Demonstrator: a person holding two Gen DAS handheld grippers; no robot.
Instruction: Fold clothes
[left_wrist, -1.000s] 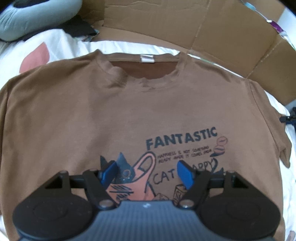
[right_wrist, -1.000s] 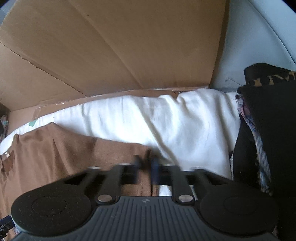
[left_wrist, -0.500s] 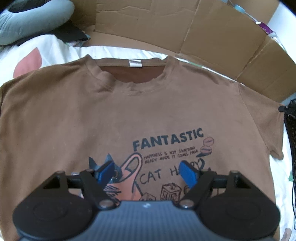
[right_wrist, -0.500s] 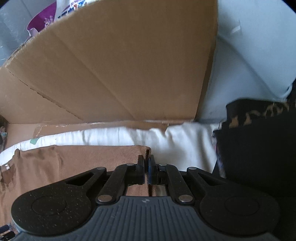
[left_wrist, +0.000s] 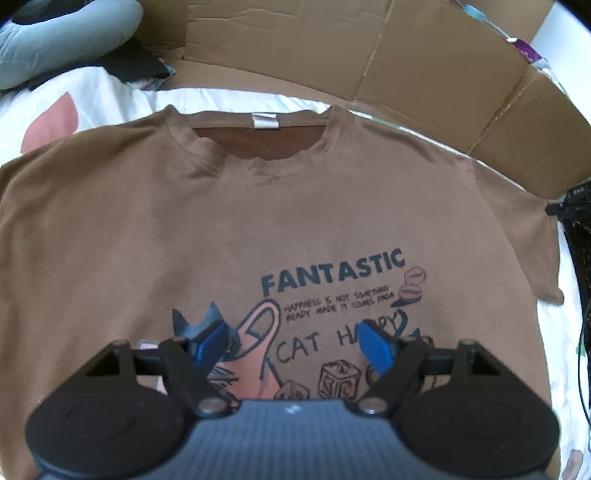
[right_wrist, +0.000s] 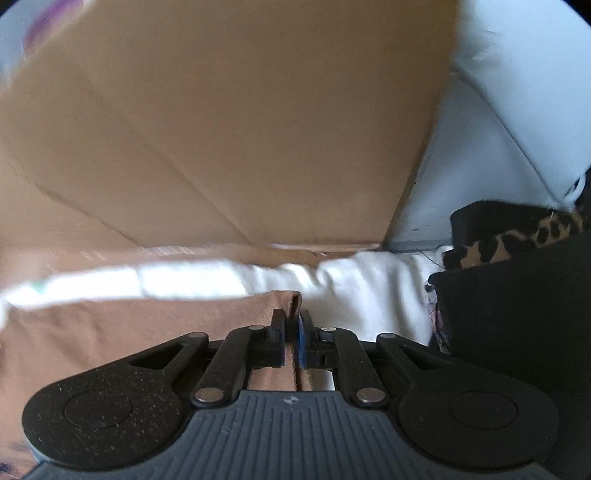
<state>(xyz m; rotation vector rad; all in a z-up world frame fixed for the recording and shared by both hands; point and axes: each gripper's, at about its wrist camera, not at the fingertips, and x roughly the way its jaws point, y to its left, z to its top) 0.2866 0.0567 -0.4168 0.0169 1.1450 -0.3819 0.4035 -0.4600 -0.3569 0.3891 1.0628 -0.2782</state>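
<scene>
The brown T-shirt (left_wrist: 229, 221) lies flat on the white bed sheet (left_wrist: 96, 88), front side up; the left gripper (left_wrist: 291, 338) hangs wide open above its cat picture. The right gripper (right_wrist: 291, 325) is starting to open, with the sleeve edge (right_wrist: 288, 299) between its jaws.

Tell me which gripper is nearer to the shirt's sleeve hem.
Right. The right gripper has the brown T-shirt sleeve hem between its opening jaws. The left gripper hovers open over the chest print, away from either sleeve.
</scene>
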